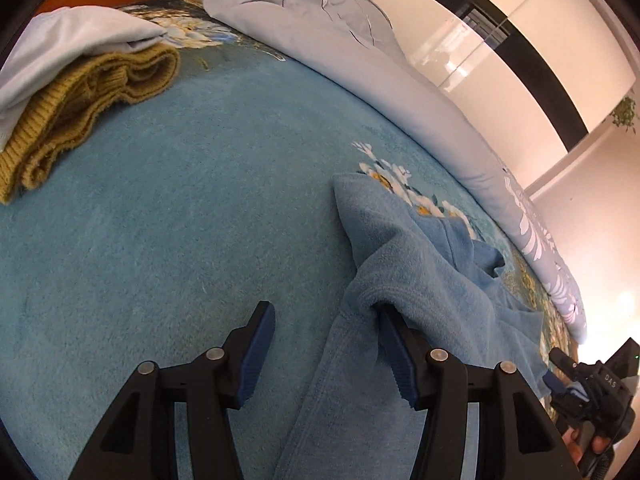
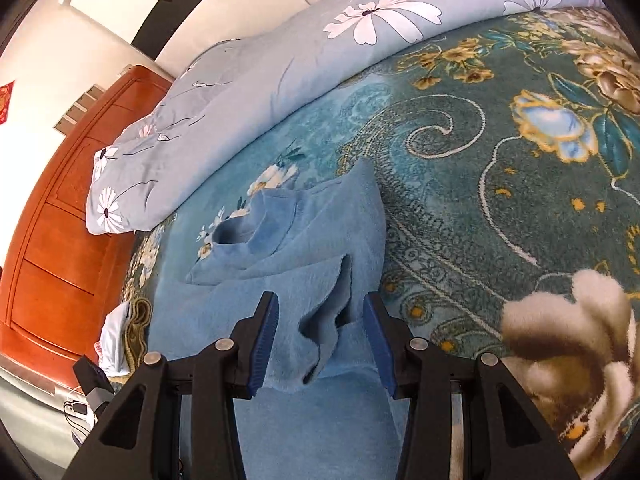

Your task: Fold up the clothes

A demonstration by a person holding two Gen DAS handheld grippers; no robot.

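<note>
1. One blue fleece garment (image 2: 304, 264), crumpled on the teal floral blanket (image 1: 160, 240) covering the bed.
2. Two folded clothes stacked at the blanket's far corner: olive knit sweater (image 1: 80, 100) beneath pale garment (image 1: 72, 40).
3. One daisy-print quilt (image 2: 280, 60), bunched along the far edge.
4. Left gripper (image 1: 326, 354): jaws spread, fleece draped over one finger, nothing pinched.
5. Right gripper (image 2: 320, 344): fleece fold bunched between parted fingers; grasp cannot be told.
6. Lettering on the right gripper's body, too small to read.
</note>
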